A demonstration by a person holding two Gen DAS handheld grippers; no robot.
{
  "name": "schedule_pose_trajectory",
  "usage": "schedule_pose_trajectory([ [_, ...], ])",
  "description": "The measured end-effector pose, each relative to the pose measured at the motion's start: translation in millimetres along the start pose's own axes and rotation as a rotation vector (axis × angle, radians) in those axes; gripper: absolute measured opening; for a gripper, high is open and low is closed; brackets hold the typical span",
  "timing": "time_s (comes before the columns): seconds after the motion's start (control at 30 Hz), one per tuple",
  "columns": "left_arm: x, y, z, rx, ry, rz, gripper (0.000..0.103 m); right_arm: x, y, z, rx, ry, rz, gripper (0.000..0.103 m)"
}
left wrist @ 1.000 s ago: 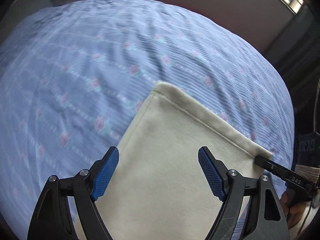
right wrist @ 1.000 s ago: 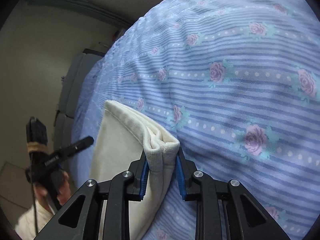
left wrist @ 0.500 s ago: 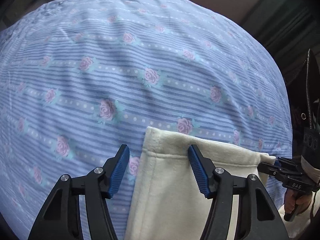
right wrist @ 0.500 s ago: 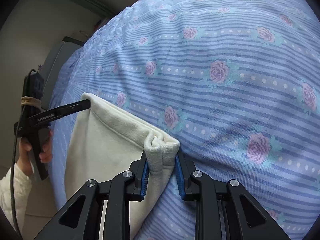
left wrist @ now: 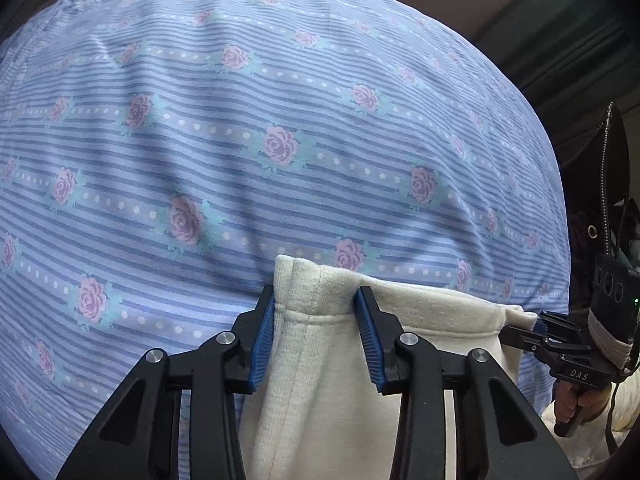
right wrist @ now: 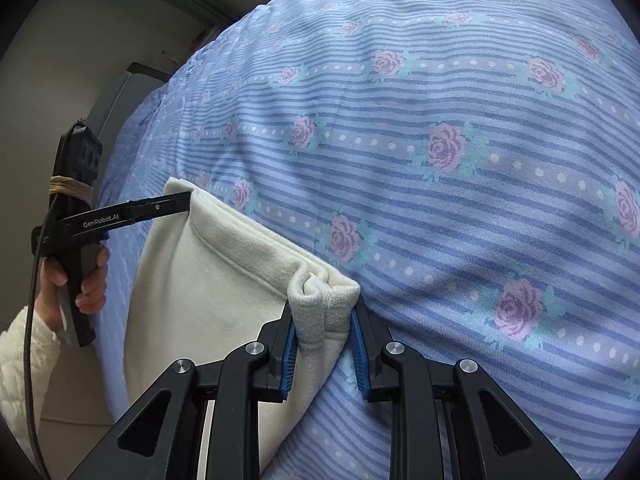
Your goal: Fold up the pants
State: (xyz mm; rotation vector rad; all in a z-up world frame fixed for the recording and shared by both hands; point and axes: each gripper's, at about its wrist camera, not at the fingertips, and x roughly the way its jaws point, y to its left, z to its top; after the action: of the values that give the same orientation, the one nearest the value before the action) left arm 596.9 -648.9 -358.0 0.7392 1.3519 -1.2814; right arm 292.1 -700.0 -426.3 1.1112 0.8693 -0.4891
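Cream pants (left wrist: 420, 344) lie over a bed with a blue striped sheet with pink roses (left wrist: 260, 128). My left gripper (left wrist: 316, 332) is shut on the left corner of the pants' hemmed end. My right gripper (right wrist: 324, 340) is shut on the other corner, where the cloth bunches between the blue pads (right wrist: 289, 354). The pants (right wrist: 208, 292) stretch between the two grippers. The right gripper also shows at the right of the left wrist view (left wrist: 536, 326). The left gripper also shows at the left of the right wrist view (right wrist: 176, 204).
The bed sheet (right wrist: 440, 140) spreads ahead of both grippers. A grey piece of furniture (right wrist: 120, 100) stands beyond the bed's far left edge by a wall. A dark curtain (left wrist: 560, 40) hangs past the bed's right side.
My left gripper has moved forward to the hem's left corner and closed on it. The right gripper has kept its hold on the other corner.
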Motion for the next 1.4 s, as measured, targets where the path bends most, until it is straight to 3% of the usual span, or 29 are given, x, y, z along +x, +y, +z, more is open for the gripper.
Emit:
schedule_pose_trajectory([
  [0.23, -6.1, -17.1, 1.1, -0.004, -0.028, 0.048, 0.02, -1.6, 5.5, 0.9, -0.039, 0.01, -0.004, 0.024],
  [0.4, -33.4, -28.8, -4.4, 0.002, -0.086, 0.043, 0.016, -27.2, 12.9, 1.0, -0.054, -0.009, 0.024, 0.022],
  [0.7, -137.8, -56.4, -53.6, -0.032, -0.274, 0.06, 0.016, -107.9, 96.2, -17.5, -0.365, -0.091, 0.016, 0.022],
  [0.9, -225.9, -61.2, -122.4, -0.089, -0.387, 0.119, 0.016, -160.5, 165.8, -55.8, -0.602, -0.145, 0.026, 0.022],
  [1.07, -281.3, -57.3, -198.5, -0.163, -0.473, 0.166, 0.016, -196.0, 218.9, -100.8, -0.755, -0.163, 0.048, 0.022],
  [1.23, -310.5, -36.0, -274.9, -0.215, -0.502, 0.196, 0.016, -209.6, 274.7, -162.5, -0.896, -0.169, 0.035, 0.022],
  [1.4, -306.2, -4.5, -343.5, -0.279, -0.502, 0.187, 0.016, -195.7, 323.8, -236.9, -1.037, -0.163, -0.003, 0.022],
])
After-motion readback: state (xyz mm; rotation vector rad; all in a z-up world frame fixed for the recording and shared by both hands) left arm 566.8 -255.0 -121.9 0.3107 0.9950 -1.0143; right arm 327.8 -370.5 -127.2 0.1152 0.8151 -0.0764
